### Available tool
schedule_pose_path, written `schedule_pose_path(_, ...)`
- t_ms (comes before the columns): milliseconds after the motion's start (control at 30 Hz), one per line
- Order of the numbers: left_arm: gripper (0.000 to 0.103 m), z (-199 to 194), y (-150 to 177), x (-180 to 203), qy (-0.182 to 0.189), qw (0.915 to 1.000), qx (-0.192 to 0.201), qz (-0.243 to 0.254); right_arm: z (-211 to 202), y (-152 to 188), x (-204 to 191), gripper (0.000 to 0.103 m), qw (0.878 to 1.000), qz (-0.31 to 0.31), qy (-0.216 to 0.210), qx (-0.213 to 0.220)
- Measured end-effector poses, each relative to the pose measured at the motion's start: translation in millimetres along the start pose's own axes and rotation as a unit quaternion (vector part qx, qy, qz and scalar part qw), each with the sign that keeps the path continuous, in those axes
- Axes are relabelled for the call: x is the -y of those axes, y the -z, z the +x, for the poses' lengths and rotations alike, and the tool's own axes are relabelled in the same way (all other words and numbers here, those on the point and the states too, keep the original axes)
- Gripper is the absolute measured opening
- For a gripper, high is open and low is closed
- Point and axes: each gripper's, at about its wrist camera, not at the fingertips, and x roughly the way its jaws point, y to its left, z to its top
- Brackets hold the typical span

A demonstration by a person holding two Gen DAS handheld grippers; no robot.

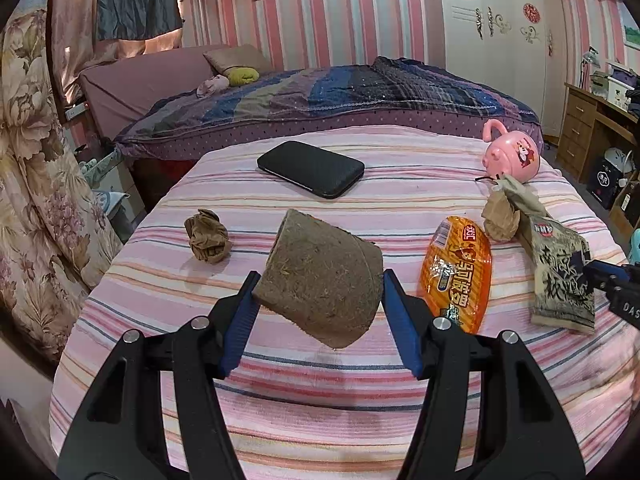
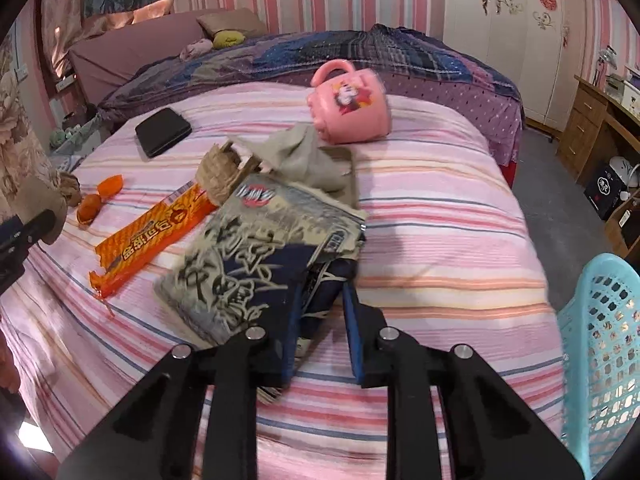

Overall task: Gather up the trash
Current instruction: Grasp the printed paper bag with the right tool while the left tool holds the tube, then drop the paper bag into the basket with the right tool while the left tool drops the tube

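Note:
My left gripper [image 1: 318,280] is shut on a brown fibre pot [image 1: 320,276] and holds it above the striped cloth [image 1: 280,392]. My right gripper [image 2: 320,300] is shut on the corner of a beige and dark blue snack bag [image 2: 256,256], which also shows in the left wrist view [image 1: 560,276]. An orange wrapper [image 1: 456,268] lies beside the bag and also shows in the right wrist view [image 2: 160,228]. A crumpled brown paper ball [image 1: 207,236] lies at the left. Crumpled brown paper [image 2: 224,172] and grey cloth-like scrap [image 2: 304,156] lie behind the bag.
A pink mug [image 2: 348,104] lies on its side at the back. A black wallet [image 1: 311,168] lies further back. A light blue plastic basket [image 2: 600,352] stands at the right edge. Orange peel pieces [image 2: 100,196] lie at the left. A bed [image 1: 320,92] stands behind.

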Motion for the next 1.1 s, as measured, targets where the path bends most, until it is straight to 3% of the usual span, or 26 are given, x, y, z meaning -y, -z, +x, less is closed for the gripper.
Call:
schedule_pose_path(133, 0.059, -4.2, -1.3, 2.6, 0.002, 1.0, 0.007, -0.002, -7.3, -0.3, 12.6, 0.011, 1.0, 0.002, 0.003, 0.011)
schedule_pose_path(833, 0.059, -28.5, -14.7, 68.4, 0.042, 0.998, 0.045, 0.015, -77.3, -4.1, 85.4, 0.005, 0.992, 0.017, 0.015, 0.122)
schedule_pose_path(1100, 0.059, -33.8, -12.8, 94.0, 0.054, 0.9969, 0.048, 0.029, -113.4, 5.4, 141.6, 0.004, 0.987, 0.047, 0.049, 0.148)
